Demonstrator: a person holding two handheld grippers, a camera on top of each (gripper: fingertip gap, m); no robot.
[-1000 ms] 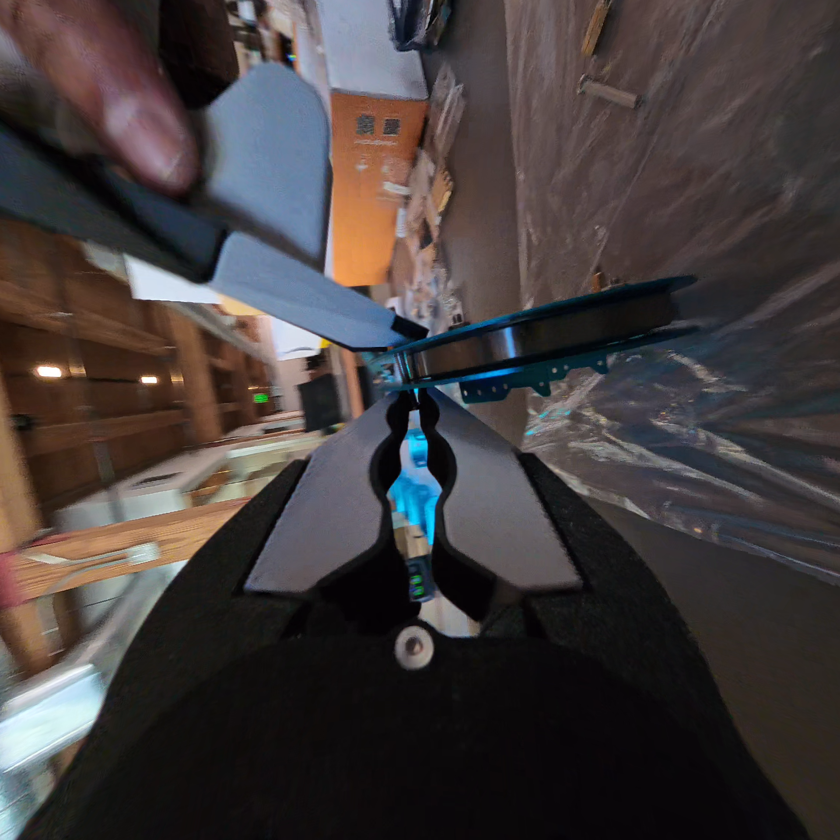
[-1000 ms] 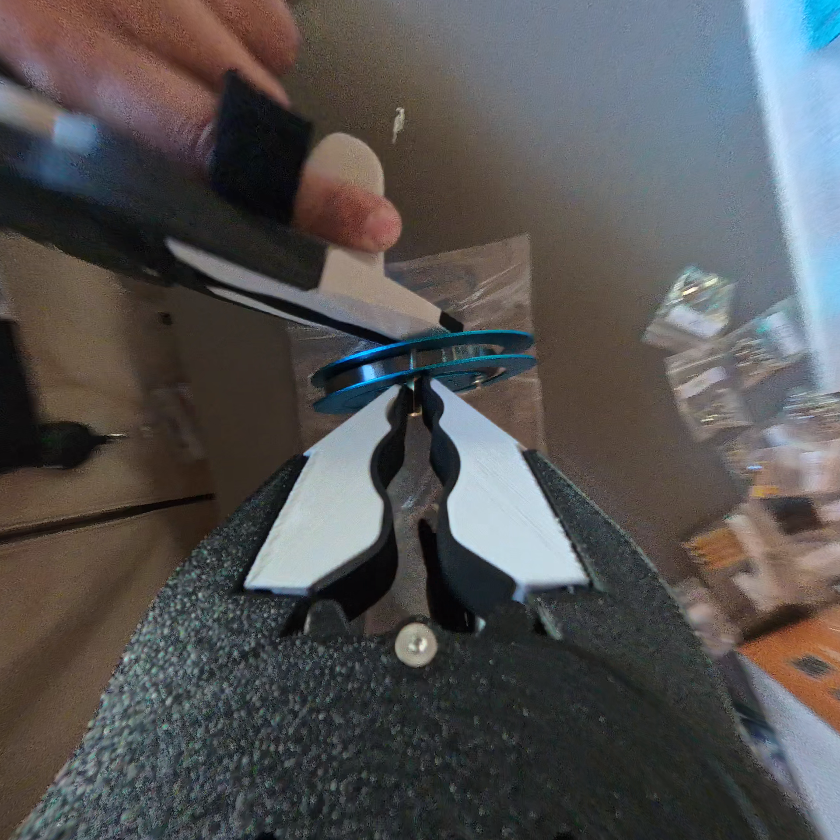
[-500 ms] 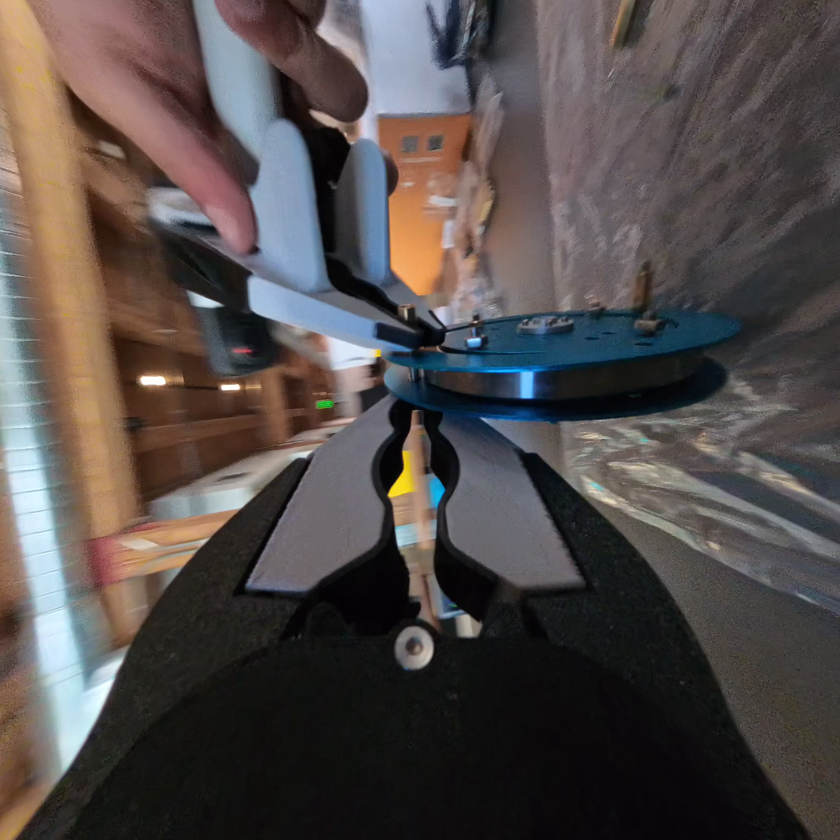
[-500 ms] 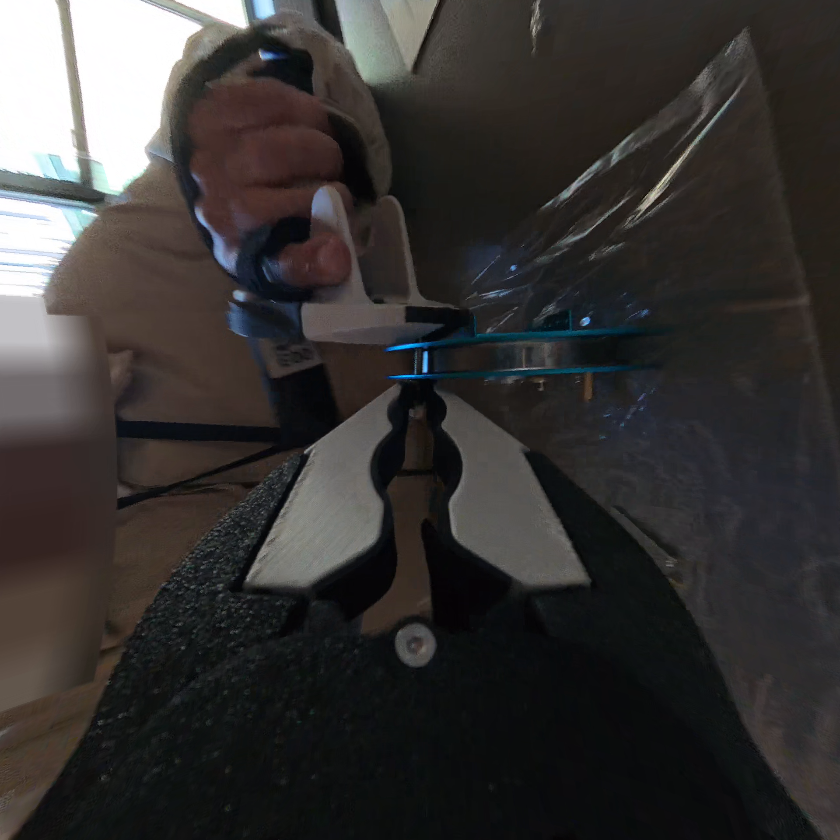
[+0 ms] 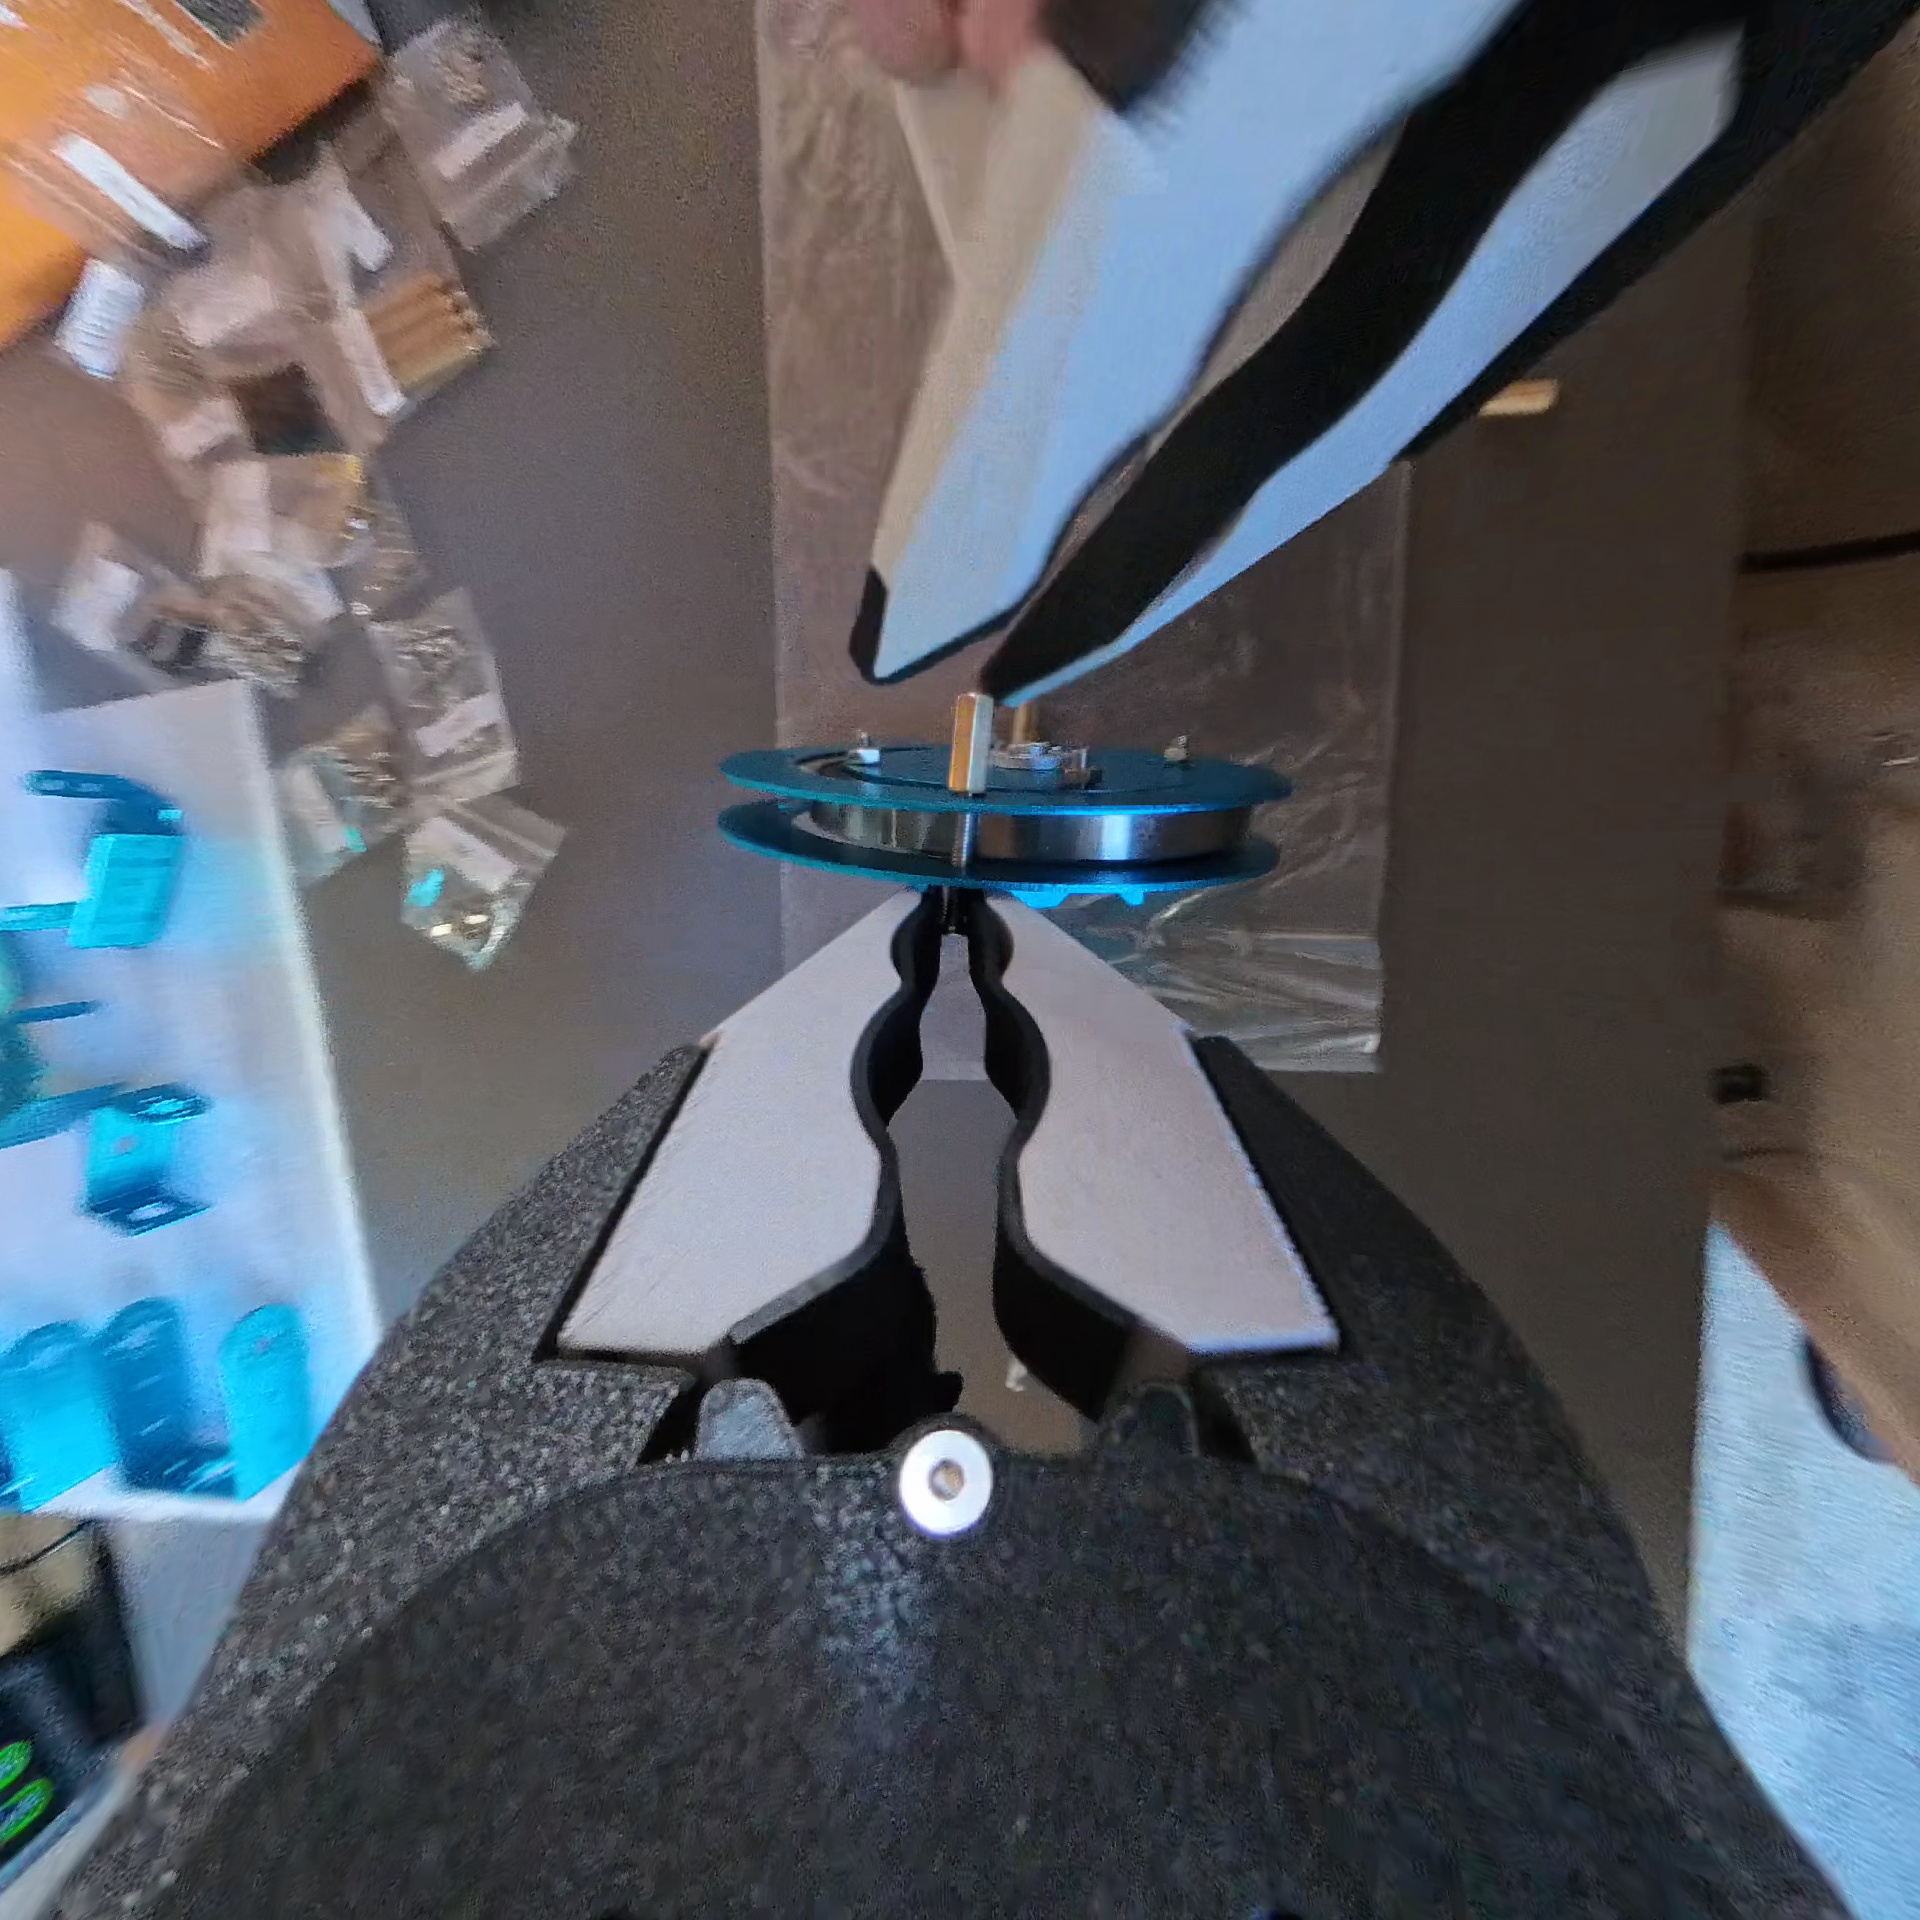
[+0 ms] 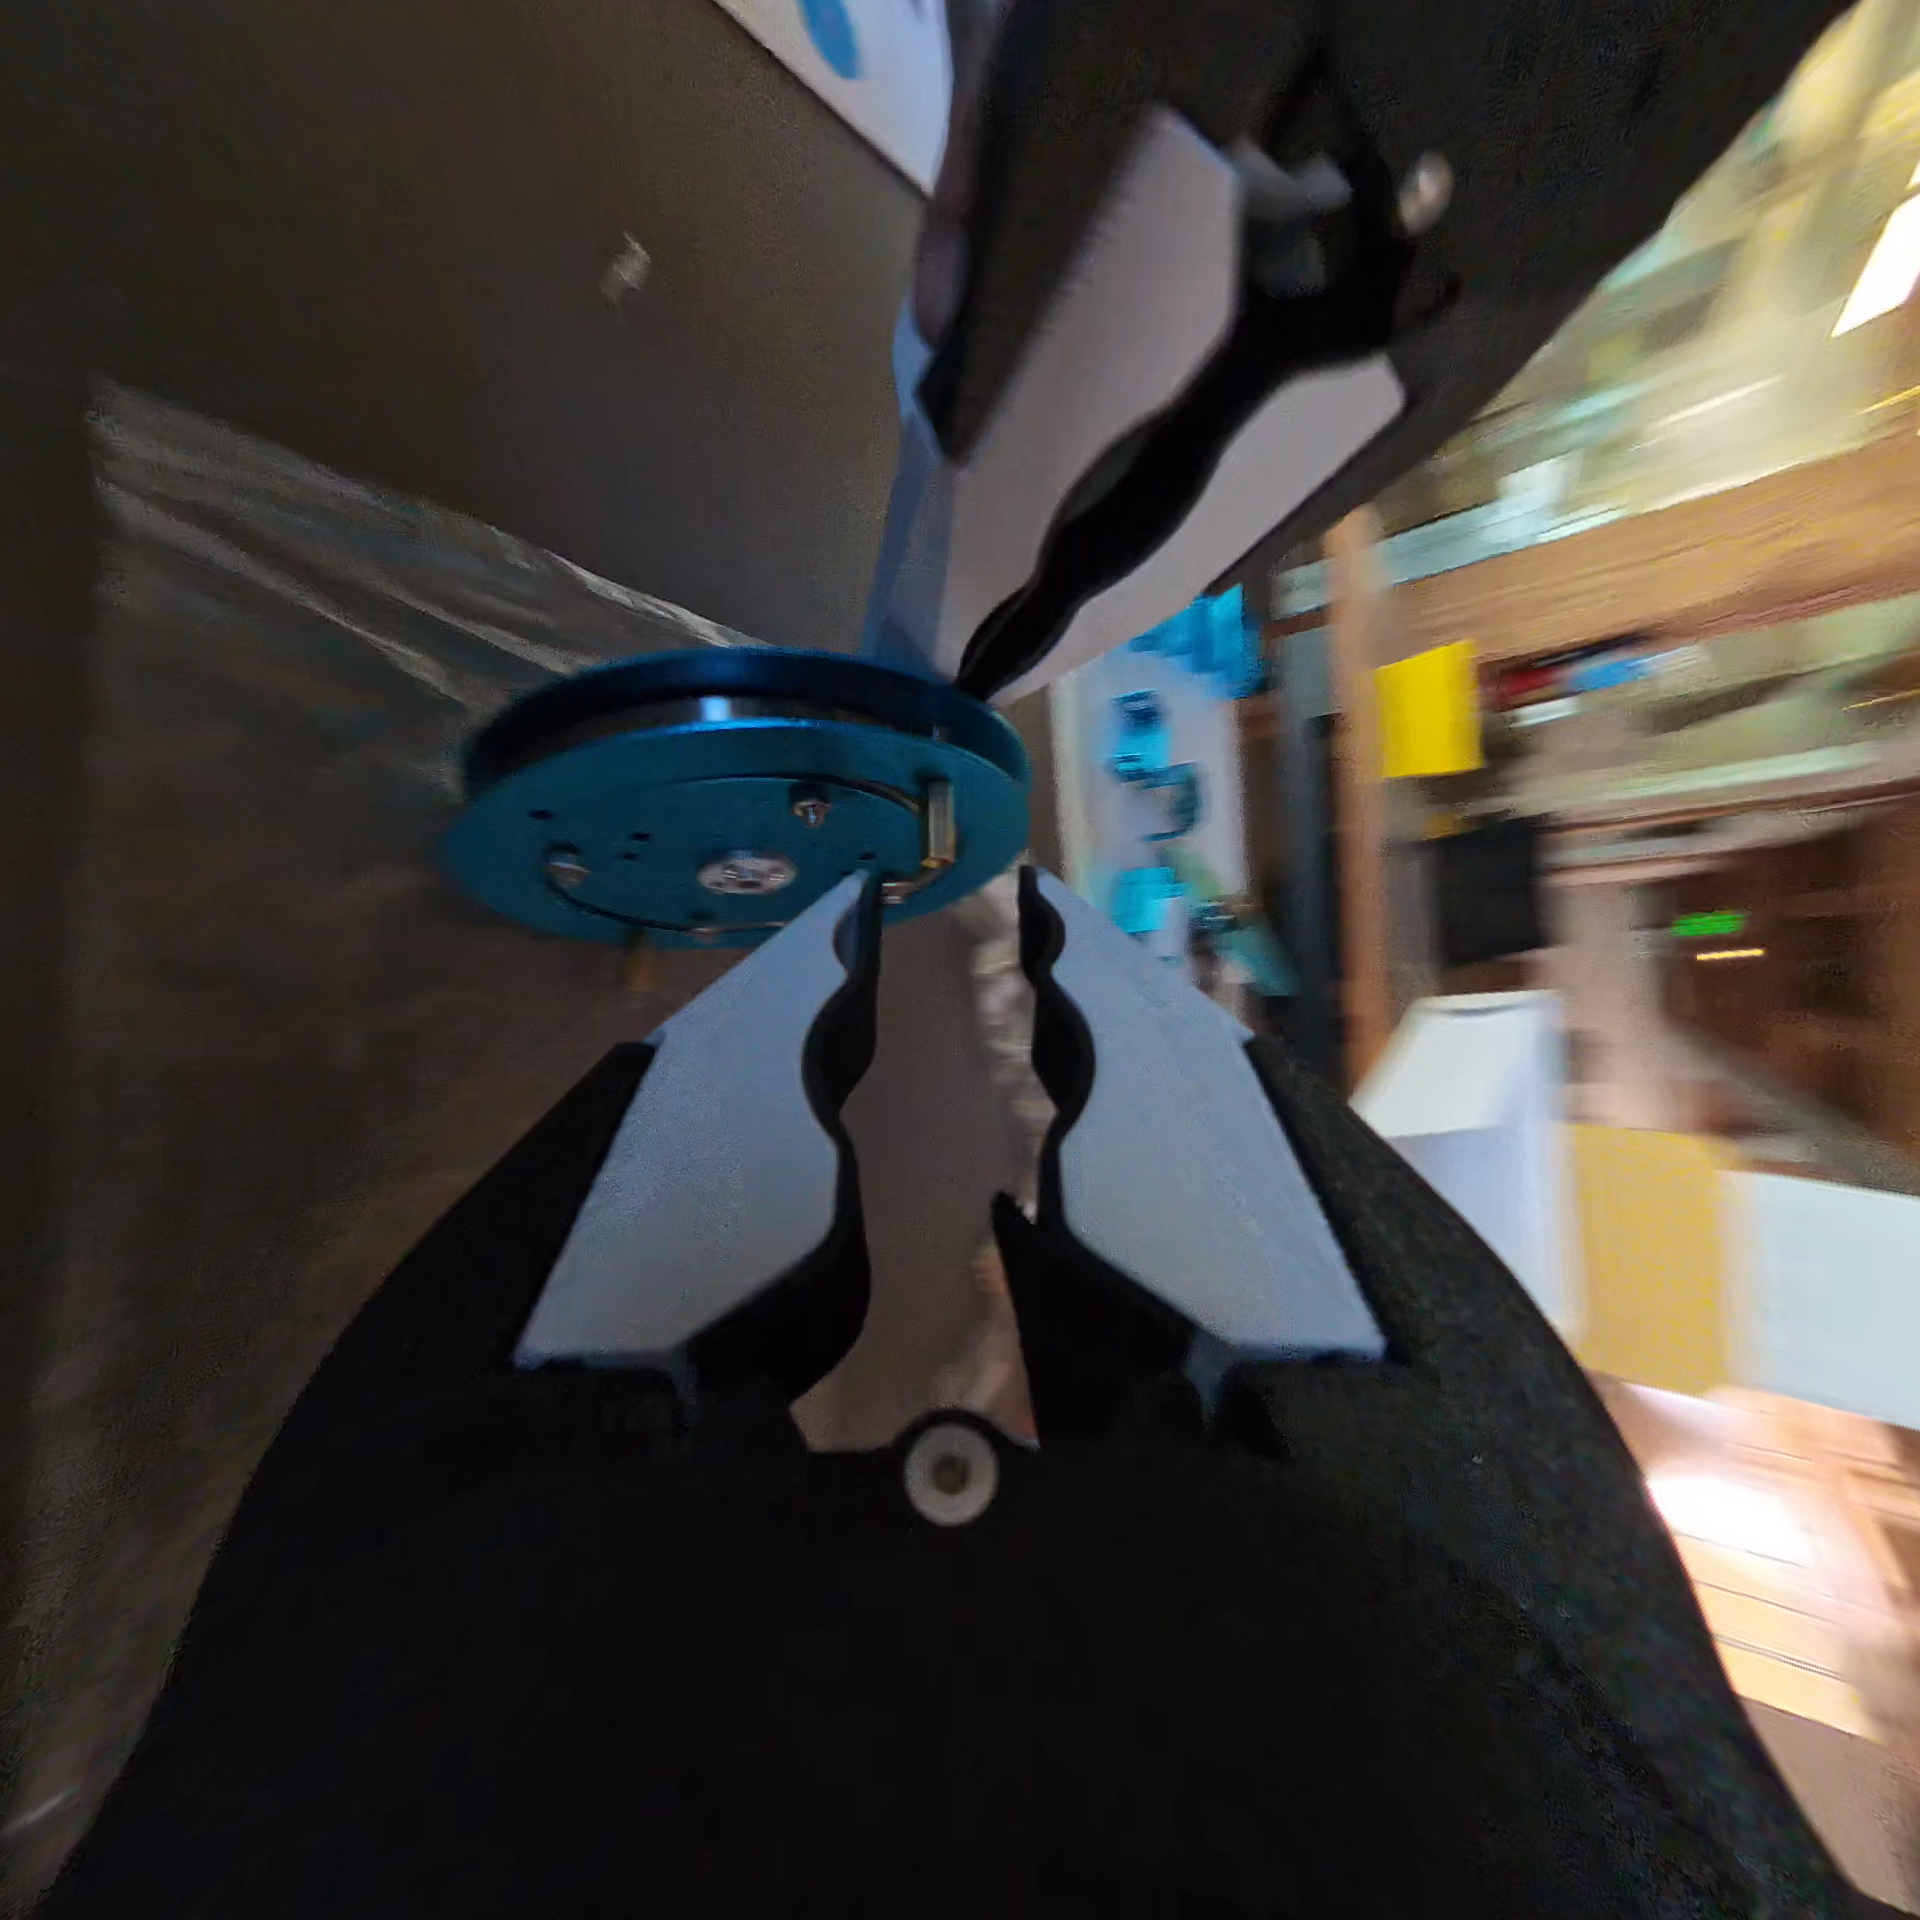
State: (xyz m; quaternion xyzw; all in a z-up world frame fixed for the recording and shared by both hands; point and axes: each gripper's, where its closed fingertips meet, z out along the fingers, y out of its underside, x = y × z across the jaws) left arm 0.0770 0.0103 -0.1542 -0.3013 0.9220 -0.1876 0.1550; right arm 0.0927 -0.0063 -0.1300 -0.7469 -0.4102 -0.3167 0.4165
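A blue disc assembly (image 5: 997, 800), two blue plates around a steel ring, is held in the air. My left gripper (image 5: 951, 914) is shut on a thin screw that sticks out under the lower plate. A brass standoff (image 5: 971, 753) stands on the upper plate. My right gripper (image 5: 935, 675) comes in from the upper right, its tips just above that standoff. In the right wrist view my right gripper (image 6: 945, 883) is open and empty. The disc assembly (image 6: 727, 810) and standoff (image 6: 940, 826) lie just ahead of its tips. The left gripper's fingers (image 6: 1039, 540) meet the disc's far edge.
A clear plastic bag (image 5: 1247, 966) lies on the brown table (image 5: 644, 520) behind the disc. Small bags of parts (image 5: 457, 873), a white sheet with blue parts (image 5: 156, 1039) and an orange box (image 5: 104, 135) are at the left. The right wrist view shows blurred shelving (image 6: 1558, 727). My left and right fingertips are right by each other.
My right gripper has opened and let go of the standoff it was shut on. Both views have swung round with the disc assembly. My left gripper stays shut on the screw.
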